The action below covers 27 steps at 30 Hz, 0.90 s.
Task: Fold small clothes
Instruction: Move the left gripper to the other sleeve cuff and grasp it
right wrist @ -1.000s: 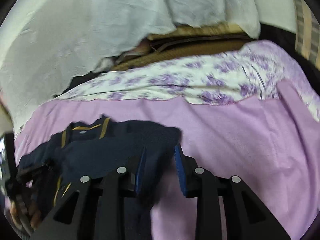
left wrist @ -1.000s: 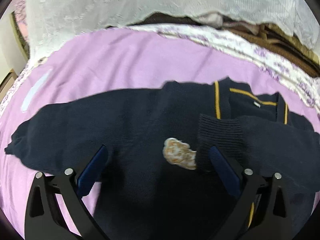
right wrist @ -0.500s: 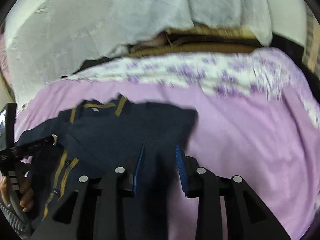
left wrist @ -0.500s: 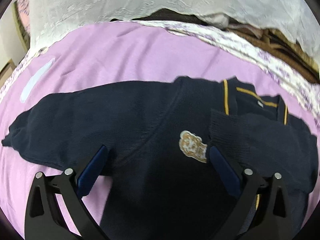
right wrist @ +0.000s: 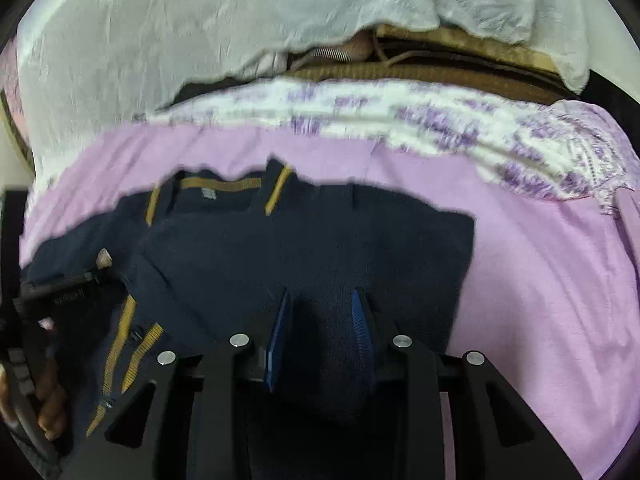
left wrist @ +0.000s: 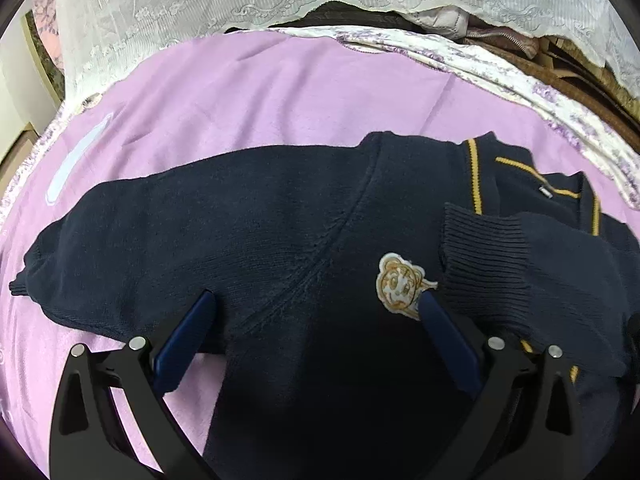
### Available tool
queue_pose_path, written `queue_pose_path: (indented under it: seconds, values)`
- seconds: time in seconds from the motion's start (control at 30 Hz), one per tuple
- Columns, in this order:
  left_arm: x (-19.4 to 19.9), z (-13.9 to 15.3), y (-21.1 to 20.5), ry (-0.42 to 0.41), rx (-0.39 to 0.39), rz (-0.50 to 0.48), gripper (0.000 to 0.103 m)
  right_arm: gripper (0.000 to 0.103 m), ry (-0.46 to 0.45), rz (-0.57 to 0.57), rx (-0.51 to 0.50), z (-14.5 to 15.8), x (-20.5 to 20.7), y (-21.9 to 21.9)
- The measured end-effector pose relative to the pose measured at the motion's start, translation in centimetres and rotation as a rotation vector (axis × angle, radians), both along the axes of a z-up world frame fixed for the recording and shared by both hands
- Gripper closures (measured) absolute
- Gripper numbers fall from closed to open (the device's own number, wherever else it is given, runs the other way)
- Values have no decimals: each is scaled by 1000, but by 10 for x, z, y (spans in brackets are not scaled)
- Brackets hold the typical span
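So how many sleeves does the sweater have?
2. One sleeve stretches out left on the sheet; the other sleeve is folded across the sweater's chest, cuff beside the badge.

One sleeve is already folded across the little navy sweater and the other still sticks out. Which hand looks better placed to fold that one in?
Probably the left. Its tongs are open over the sweater with the outstretched sleeve on their side. The right tongs sit over the already folded half, farther away.

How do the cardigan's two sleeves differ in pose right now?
The right sleeve is folded across the chest, its ribbed cuff beside the bear badge. The left sleeve lies stretched out sideways on the purple sheet. Both are navy knit.
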State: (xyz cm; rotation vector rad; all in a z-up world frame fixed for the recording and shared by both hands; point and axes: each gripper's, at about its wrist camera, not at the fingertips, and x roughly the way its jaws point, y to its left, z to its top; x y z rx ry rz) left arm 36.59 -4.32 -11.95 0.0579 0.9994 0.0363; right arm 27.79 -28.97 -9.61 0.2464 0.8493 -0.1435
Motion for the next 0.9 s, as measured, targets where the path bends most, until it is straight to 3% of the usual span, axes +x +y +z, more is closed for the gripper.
queue_pose_path:
  seconds: [0.2,0.3,0.37,0.43,0.57,0.77,0.9]
  values:
    - [-24,34,44,-73,-41,41,4,58,-27,22,33,23,12,8]
    - [-44,43,79,-116,-11,82,4,54,25,40,52,7,27,13]
    - [-57,42,106,-121,4,113,4,54,85,41,69,-20,31,14]
    - [-67,38,131,-111,-8,154,4,55,36,41,15,-16,22,19]
    - [-70,29,183,-70,-127,261,4,54,-65,2,-65,5,-4,25]
    - [-55,19,222,-45,-255,360,4,49,-171,-48,-3,23,-54,12]
    - [-46,15,236,-44,-325,390,4,49,-185,-61,3,22,-57,13]
